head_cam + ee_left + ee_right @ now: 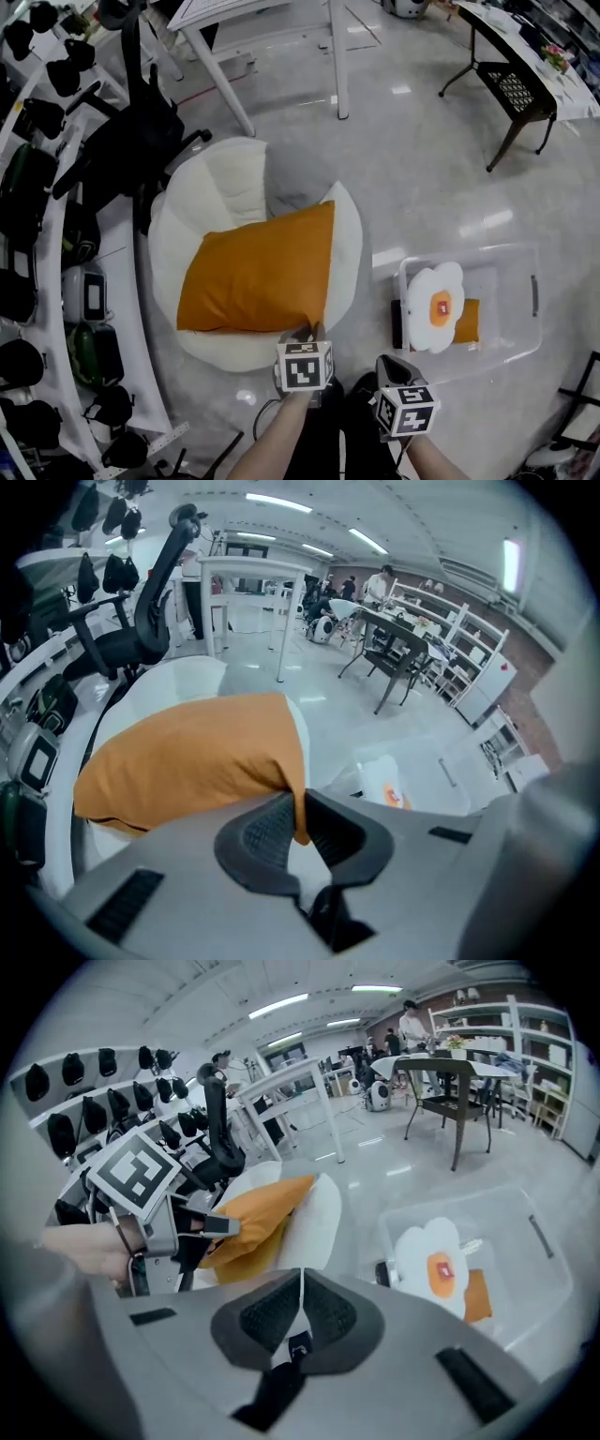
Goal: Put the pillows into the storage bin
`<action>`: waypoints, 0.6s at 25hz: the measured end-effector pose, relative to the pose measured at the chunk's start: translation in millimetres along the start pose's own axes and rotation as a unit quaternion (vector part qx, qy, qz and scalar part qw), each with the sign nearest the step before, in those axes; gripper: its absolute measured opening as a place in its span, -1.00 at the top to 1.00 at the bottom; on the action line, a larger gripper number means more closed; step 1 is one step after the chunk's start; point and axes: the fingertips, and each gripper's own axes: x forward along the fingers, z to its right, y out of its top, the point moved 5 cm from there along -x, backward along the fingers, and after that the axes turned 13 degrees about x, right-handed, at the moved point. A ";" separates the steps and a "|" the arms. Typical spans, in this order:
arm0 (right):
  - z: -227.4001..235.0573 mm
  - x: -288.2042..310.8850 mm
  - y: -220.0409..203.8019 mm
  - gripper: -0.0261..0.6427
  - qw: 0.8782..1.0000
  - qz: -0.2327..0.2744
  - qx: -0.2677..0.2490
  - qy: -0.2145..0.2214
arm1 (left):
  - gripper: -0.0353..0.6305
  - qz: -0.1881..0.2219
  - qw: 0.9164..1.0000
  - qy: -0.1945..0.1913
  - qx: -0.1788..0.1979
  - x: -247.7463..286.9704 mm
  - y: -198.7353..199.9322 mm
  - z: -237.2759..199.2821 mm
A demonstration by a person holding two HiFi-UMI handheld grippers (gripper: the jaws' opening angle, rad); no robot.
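your left gripper [310,331] is clenched on the near right corner of the orange pillow [253,277], which lies across the round white seat [211,192] at frame centre. your right gripper [390,364] is pressed shut on nothing, just beside the left one. the clear storage bin [527,281] sits on the floor at lower right, holding a flower-shaped pillow [437,306] and a small orange cushion [467,321]. a black office chair [141,131] and a white desk [220,84] stand beyond the seat.
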 end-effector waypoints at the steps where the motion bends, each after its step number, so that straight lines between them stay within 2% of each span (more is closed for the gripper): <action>1: 6.7 -8.8 -0.6 0.89 1.000 0.006 0.010 -0.006 | 0.80 0.003 1.000 -0.005 0.003 -3.7 5.5 8.9; 5: 36.9 -43.1 -4.6 0.89 0.997 0.032 0.053 -0.035 | 0.80 0.006 1.000 -0.024 0.004 -19.5 17.8 46.5; 15: 82.9 -113.1 -9.7 0.89 0.986 0.088 0.117 -0.075 | 0.80 0.030 0.994 -0.087 0.057 -49.5 61.6 145.5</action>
